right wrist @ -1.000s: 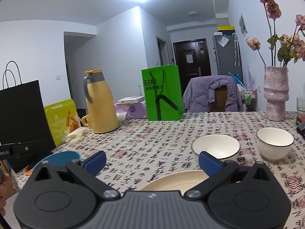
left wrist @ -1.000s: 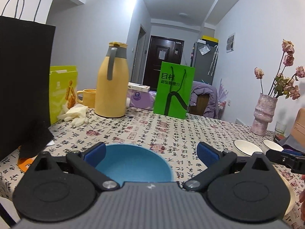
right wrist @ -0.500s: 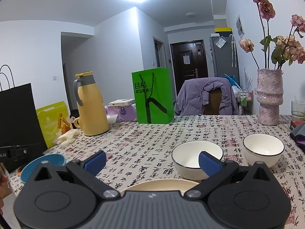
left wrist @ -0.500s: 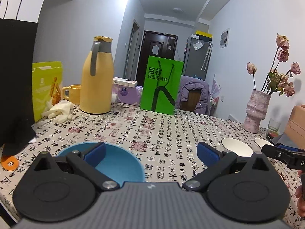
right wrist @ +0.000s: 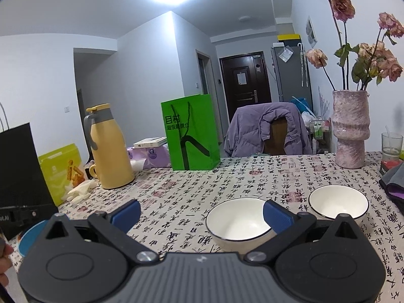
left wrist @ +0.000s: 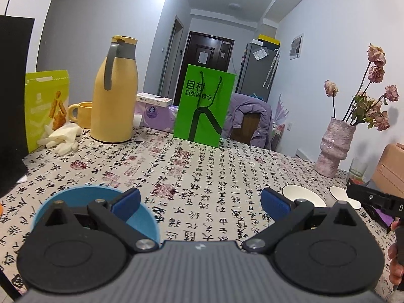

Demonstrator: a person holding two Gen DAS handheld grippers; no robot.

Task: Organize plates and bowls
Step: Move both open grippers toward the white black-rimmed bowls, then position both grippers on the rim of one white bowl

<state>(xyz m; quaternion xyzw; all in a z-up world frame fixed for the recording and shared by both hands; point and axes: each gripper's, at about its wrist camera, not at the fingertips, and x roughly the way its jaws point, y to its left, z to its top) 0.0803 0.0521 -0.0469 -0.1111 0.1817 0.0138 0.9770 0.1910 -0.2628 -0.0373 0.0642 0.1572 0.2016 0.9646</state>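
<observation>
A blue bowl (left wrist: 73, 199) sits on the patterned tablecloth, low and left in the left wrist view, under my left finger. My left gripper (left wrist: 200, 202) is open and holds nothing. Two white bowls (left wrist: 303, 198) (left wrist: 339, 193) stand further right. In the right wrist view the nearer white bowl (right wrist: 237, 224) lies just ahead, its right rim behind my right finger. The second white bowl (right wrist: 338, 202) is beyond it to the right. My right gripper (right wrist: 202, 213) is open and empty. The blue bowl (right wrist: 27, 240) shows at the left edge.
A yellow thermos (left wrist: 115, 96), a yellow mug (left wrist: 80, 111), white gloves (left wrist: 63, 136) and a black bag (left wrist: 12, 101) crowd the left. A green bag (left wrist: 204, 106) stands at the back middle. A pink vase (right wrist: 349, 131), a glass (right wrist: 391, 144) and a chair with a purple jacket (right wrist: 265, 131) are at the back right.
The left gripper has swung right, so the blue bowl has slid from centre to lower left. The right gripper has closed in on the nearer white bowl; the beige plate below it has dropped from view.
</observation>
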